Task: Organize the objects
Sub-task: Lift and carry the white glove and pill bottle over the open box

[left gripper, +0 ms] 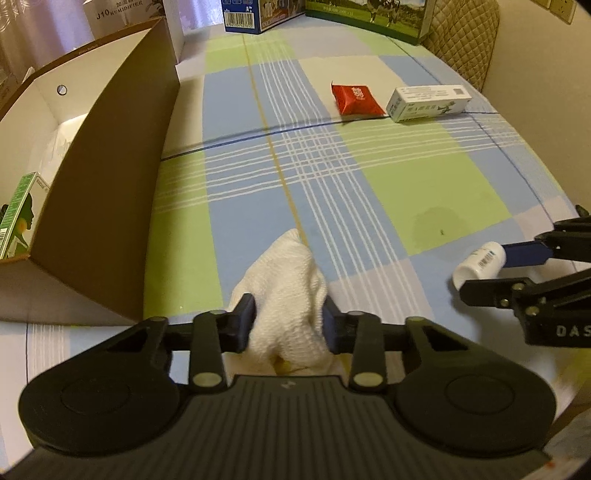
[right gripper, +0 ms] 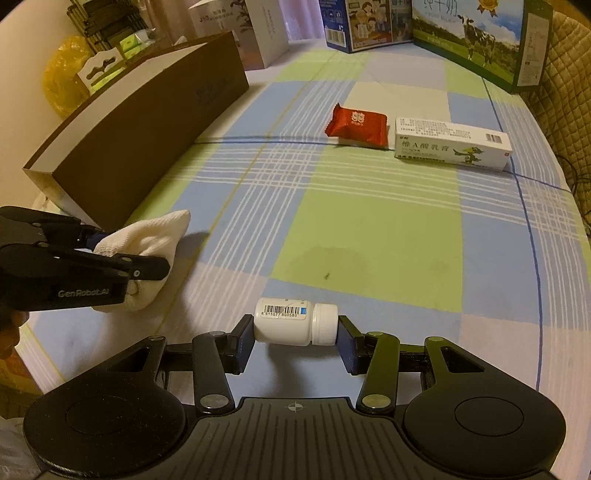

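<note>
My left gripper [left gripper: 288, 325] is shut on a white cloth [left gripper: 286, 291] and holds it just right of the brown cardboard box [left gripper: 107, 206]. The cloth also shows in the right wrist view [right gripper: 147, 240], with the left gripper [right gripper: 122, 258] at the far left. My right gripper [right gripper: 295, 338] is shut on a white pill bottle [right gripper: 295, 325] lying sideways between its pads; in the left wrist view the bottle [left gripper: 480, 264] shows at the right edge. A red packet [right gripper: 356, 123] and a white ointment carton [right gripper: 452, 144] lie on the far part of the plaid tablecloth [right gripper: 369, 229].
The brown box holds a green carton [left gripper: 20, 214]. A blue carton [right gripper: 365, 22] and a green milk carton [right gripper: 480, 37] stand at the table's far edge. A quilted chair back [right gripper: 561, 92] is at the right. White boxes [right gripper: 258, 29] stand behind the brown box.
</note>
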`<move>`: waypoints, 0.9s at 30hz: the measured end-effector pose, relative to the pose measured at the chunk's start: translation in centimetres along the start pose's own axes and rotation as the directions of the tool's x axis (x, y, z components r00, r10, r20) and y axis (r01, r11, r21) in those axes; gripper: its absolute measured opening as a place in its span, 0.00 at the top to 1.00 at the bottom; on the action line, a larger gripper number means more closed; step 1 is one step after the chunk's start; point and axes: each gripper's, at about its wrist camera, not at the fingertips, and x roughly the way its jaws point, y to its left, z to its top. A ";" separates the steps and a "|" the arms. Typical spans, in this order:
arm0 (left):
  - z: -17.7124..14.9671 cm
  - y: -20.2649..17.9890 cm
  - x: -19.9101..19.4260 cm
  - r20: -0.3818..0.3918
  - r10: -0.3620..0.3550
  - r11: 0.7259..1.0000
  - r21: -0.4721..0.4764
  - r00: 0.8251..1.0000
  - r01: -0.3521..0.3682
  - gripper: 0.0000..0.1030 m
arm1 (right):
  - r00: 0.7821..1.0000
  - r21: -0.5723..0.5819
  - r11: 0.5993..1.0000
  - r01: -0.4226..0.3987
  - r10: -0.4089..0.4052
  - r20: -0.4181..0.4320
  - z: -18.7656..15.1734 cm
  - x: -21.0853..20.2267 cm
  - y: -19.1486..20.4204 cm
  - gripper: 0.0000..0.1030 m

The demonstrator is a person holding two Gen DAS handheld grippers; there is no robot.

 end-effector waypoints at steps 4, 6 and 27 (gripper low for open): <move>-0.1 0.3 -0.9 0.011 -0.024 0.999 -0.028 1.000 0.024 0.71 | 1.000 -0.009 1.000 -0.008 0.008 0.006 0.3 -0.1 0.3 0.57; -0.1 0.4 -1.4 0.022 -0.035 0.999 -0.037 0.999 0.035 0.71 | 1.000 -0.013 1.000 -0.012 0.012 0.010 0.5 -0.3 0.5 0.57; 2.2 4.0 -9.2 0.210 -0.087 0.988 -0.109 0.974 0.112 0.71 | 0.985 -0.077 0.994 -0.076 0.087 0.151 5.8 -3.3 5.8 0.57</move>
